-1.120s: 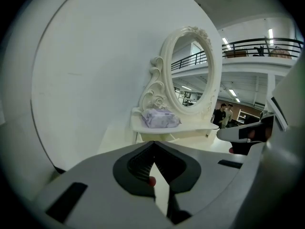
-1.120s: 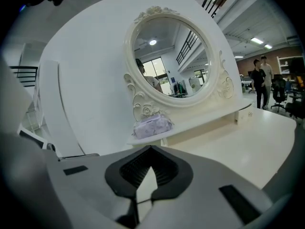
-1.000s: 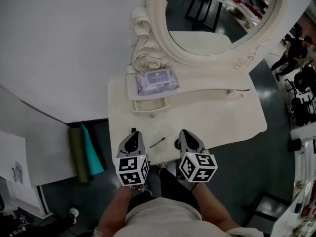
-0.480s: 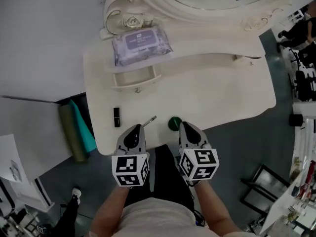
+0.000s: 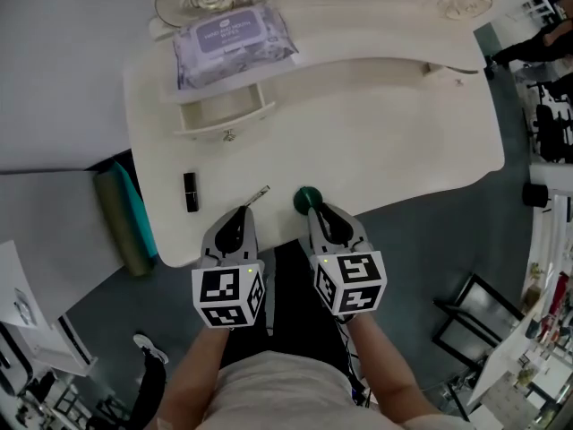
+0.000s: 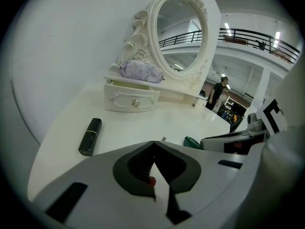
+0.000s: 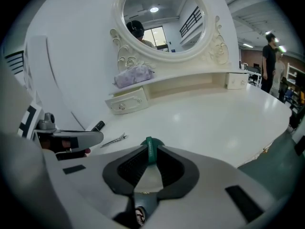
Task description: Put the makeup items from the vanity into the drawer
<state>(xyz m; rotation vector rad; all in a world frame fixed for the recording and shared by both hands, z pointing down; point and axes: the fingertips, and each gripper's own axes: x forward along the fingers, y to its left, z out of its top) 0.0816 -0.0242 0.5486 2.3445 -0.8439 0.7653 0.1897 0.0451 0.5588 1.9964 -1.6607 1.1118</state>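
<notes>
Lipstick (image 5: 190, 192) left of clip (image 5: 255, 195), wipes (image 5: 235, 36) atop drawer (image 5: 224, 116)

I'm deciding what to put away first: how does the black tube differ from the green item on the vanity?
The tube is black, while the green item is dark green. The tube is slim and long and lies flat; the green item looks round from above. The tube sits near the vanity's left edge, the green item near its front edge, beyond the hair clip. Both rest on the vanity top, outside the drawer.
</notes>
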